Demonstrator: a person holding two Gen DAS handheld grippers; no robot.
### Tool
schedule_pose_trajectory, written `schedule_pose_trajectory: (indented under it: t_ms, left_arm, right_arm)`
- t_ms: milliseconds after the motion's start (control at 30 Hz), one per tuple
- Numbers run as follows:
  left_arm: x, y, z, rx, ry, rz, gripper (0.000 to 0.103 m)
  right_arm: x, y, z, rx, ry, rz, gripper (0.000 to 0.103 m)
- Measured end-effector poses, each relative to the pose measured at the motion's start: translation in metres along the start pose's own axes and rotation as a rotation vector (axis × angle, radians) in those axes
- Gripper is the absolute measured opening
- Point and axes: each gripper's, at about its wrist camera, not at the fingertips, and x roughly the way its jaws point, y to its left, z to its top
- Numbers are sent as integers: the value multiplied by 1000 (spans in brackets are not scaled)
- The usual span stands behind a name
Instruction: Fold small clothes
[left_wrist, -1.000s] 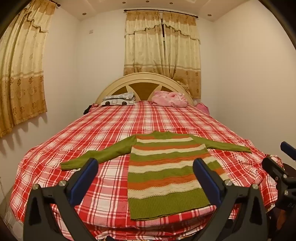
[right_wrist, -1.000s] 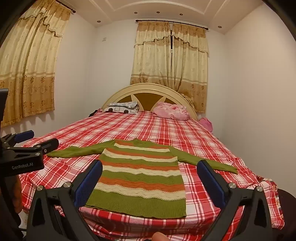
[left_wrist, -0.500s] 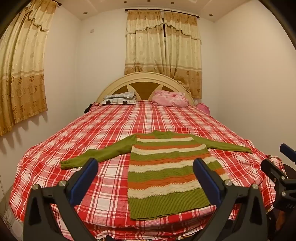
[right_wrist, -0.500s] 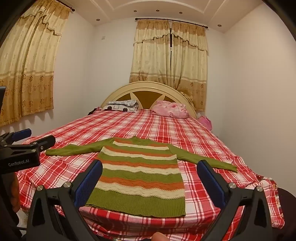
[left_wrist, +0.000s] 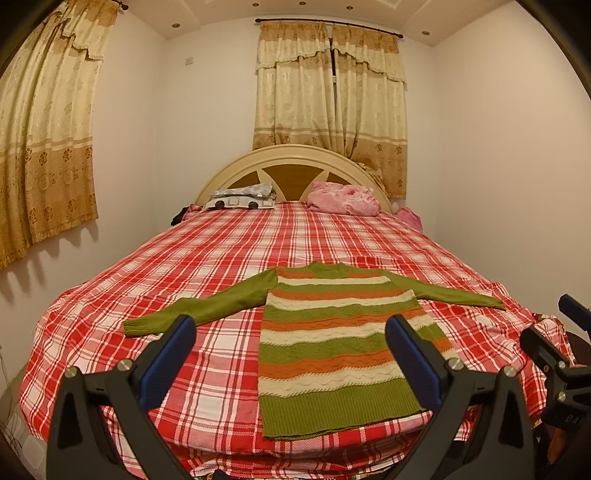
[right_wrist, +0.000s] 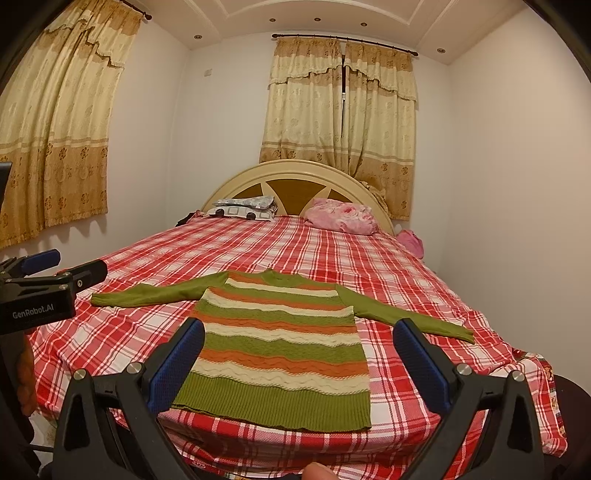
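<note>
A: What does the left gripper (left_wrist: 288, 332) hide?
B: Its right finger (left_wrist: 413, 358) covers part of the sweater (left_wrist: 332, 347) edge.
A: Anything cut off?
B: A fingertip (right_wrist: 320, 472) at the bottom edge, below the right gripper (right_wrist: 297, 345).

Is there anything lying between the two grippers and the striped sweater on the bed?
Nothing visible. The striped sweater lies flat on the plaid bedspread with bare cover around it. The left gripper and right gripper are both open in front of its hem. The pillows sit far back by the headboard.
</note>
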Motion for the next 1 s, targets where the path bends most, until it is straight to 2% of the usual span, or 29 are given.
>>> schedule_pose_trajectory:
  t_ms: [1000]
  left_arm:
    - [-1, 6, -1, -11, 0, 4, 103]
  right_arm:
    - [-1, 6, 0, -6, -1, 15, 102]
